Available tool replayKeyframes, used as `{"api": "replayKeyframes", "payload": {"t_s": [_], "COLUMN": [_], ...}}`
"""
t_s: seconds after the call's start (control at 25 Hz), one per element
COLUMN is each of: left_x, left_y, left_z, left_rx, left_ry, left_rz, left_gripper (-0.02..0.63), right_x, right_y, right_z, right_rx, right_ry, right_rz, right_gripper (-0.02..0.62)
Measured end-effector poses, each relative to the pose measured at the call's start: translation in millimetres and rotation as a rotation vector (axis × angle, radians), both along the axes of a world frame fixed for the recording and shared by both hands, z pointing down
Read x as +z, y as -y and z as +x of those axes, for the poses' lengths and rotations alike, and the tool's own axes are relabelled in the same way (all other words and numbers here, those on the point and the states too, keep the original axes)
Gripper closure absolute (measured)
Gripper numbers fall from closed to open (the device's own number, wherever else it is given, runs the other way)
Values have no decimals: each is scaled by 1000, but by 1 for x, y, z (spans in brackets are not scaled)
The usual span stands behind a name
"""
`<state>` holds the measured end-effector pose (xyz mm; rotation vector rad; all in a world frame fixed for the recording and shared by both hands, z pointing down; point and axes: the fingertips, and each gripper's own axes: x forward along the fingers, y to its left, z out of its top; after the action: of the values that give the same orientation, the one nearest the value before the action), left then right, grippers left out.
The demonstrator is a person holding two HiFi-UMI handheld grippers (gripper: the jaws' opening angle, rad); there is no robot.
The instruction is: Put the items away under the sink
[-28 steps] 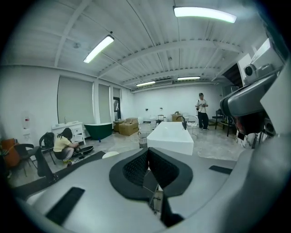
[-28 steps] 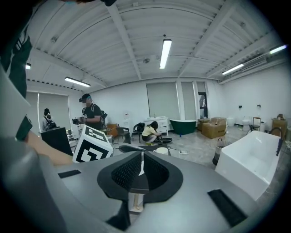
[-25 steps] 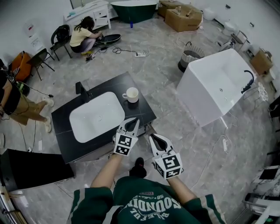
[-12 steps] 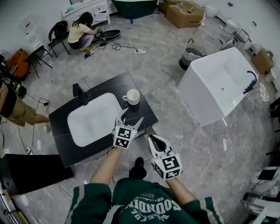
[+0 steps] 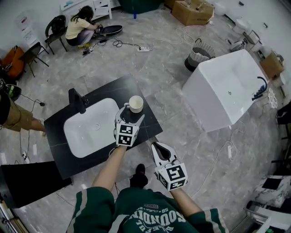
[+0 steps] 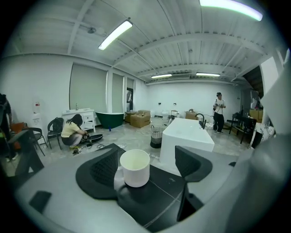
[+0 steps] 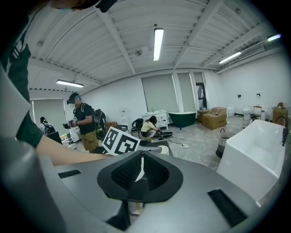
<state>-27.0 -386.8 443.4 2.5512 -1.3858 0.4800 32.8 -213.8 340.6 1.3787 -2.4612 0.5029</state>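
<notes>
A white mug [image 5: 136,103] stands on the black vanity top [image 5: 148,119], to the right of the white sink basin [image 5: 88,128] and its black faucet [image 5: 76,100]. My left gripper [image 5: 129,112] reaches over the counter, and its jaws have just been opening. In the left gripper view the mug [image 6: 135,167] stands between the spread fingers [image 6: 102,172], nearer the left one, with no pad pressing on it. My right gripper [image 5: 157,146] hangs shut and empty beside the vanity's front corner. In the right gripper view its pads [image 7: 127,172] meet.
A white bathtub [image 5: 227,91] stands on the floor to the right, with a wire basket [image 5: 198,57] behind it. A person [image 5: 78,28] crouches at the far left near chairs and a cable. Cardboard boxes [image 5: 194,11] sit at the back.
My left gripper moved forward over the counter to the mug, and its jaws went from shut to wide open. The right gripper shifted forward a little and stayed shut.
</notes>
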Motion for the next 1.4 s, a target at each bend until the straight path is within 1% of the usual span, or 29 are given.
{"api": "replayKeyframes", "payload": {"t_s": [0.16,0.32,0.56,0.64,0.76,0.88,0.96,1.2,1.4], "left_x": [28,52,78,88,85,98,98,97,90], "left_y": [29,55,77,79,79,76,77,75,63], "left_z": [1,2,8,9,11,16,15,15,16], "left_rx": [-6,-15,-12,-17,-13,4,5,11,29], "left_ry": [7,14,34,35,66,93,107,121,116], "left_rz": [-40,-83,-139,-156,-168,-197,-200,-204,-199], "left_gripper": [218,204,204,204,204,204,206,206,206], "right_x": [14,25,33,35,36,39,39,40,39], "right_y": [5,10,12,10,9,6,4,-4,-11], "right_z": [-1,3,20,27,34,38,39,40,38], "right_rx": [1,7,39,53,70,83,87,91,84], "right_ry": [-9,-24,-35,-38,-40,-39,-36,-36,-36], "right_rz": [-29,-51,-74,-82,-86,-92,-94,-99,-99], "right_gripper": [551,551,551,551,551,551,551,551,551]}}
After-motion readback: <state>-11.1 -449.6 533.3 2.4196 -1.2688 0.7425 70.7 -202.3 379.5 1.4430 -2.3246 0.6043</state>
